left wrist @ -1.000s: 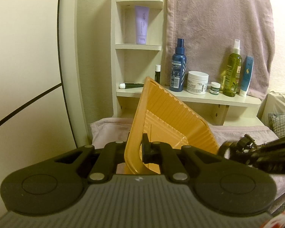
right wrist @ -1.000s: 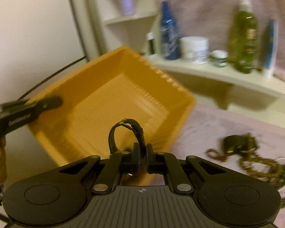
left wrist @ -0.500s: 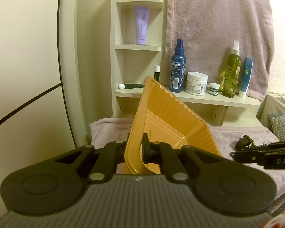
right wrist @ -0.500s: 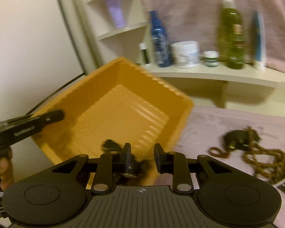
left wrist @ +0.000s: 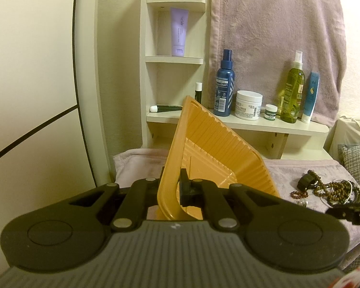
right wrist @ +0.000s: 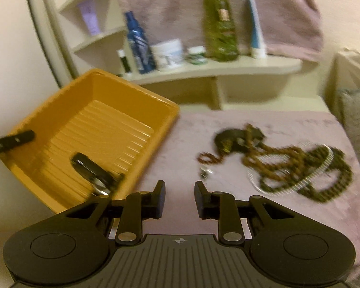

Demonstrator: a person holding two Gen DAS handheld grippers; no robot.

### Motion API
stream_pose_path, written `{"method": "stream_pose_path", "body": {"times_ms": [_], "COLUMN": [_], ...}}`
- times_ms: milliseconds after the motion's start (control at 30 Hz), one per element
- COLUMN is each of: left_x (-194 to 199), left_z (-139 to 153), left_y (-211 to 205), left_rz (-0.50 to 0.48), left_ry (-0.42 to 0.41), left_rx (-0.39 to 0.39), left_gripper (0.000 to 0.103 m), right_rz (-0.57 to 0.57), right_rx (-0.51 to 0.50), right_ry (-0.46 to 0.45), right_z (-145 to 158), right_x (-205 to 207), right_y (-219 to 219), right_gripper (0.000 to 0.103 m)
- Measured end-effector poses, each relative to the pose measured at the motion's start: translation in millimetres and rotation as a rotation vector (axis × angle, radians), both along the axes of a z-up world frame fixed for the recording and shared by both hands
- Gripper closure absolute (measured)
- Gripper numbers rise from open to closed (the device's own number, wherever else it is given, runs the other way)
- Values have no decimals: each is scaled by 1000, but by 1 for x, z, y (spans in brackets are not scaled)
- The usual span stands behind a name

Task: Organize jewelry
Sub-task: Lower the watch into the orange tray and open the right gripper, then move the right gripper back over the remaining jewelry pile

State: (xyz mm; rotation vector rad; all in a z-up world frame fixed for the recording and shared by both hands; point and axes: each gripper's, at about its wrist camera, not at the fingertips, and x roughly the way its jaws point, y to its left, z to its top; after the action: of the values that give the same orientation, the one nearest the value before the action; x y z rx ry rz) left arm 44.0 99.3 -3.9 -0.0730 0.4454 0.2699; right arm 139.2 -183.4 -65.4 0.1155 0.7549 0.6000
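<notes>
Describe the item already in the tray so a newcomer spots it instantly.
Start at the orange tray tilted up left of the pink cloth. On its ribbed floor near the lower edge lies a black watch. It is the only piece inside; the beaded strands lie on the cloth.

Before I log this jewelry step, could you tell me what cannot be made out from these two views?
- Dark item in the orange bin, right wrist view: motion blur hides what it is.
- Bead pile on the cloth, right wrist view: blurred, strands cannot be counted.
- Right gripper, left wrist view: cut off by the frame edge.
- Bin floor, left wrist view: hidden behind its tilted wall and the left gripper.
</notes>
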Motion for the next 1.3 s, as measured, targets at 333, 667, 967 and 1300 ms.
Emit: {"method": "stream_pose_path", "body": {"times_ms": [333, 667, 967, 1300], "left_x": [0, 0, 1, 2], "left_z": [0, 0, 1, 1], "left_y": [0, 0, 0, -1], "left_rz": [0, 2, -1, -1], "left_ry": [1, 3, 3, 4], "left_rx": [0, 4, 6, 5], "left_gripper": [97, 97, 97, 97], "right_rz": [-112, -27, 108, 220], "right_rx": [-64, -119, -259, -293], "right_ry": [16, -75, -180, -225], "right_z": [-18, -21, -36, -38], "right_x": [5, 25, 42, 48], "right_y": [-32, 7, 33, 43], "right_gripper": [76, 76, 76, 76]}}
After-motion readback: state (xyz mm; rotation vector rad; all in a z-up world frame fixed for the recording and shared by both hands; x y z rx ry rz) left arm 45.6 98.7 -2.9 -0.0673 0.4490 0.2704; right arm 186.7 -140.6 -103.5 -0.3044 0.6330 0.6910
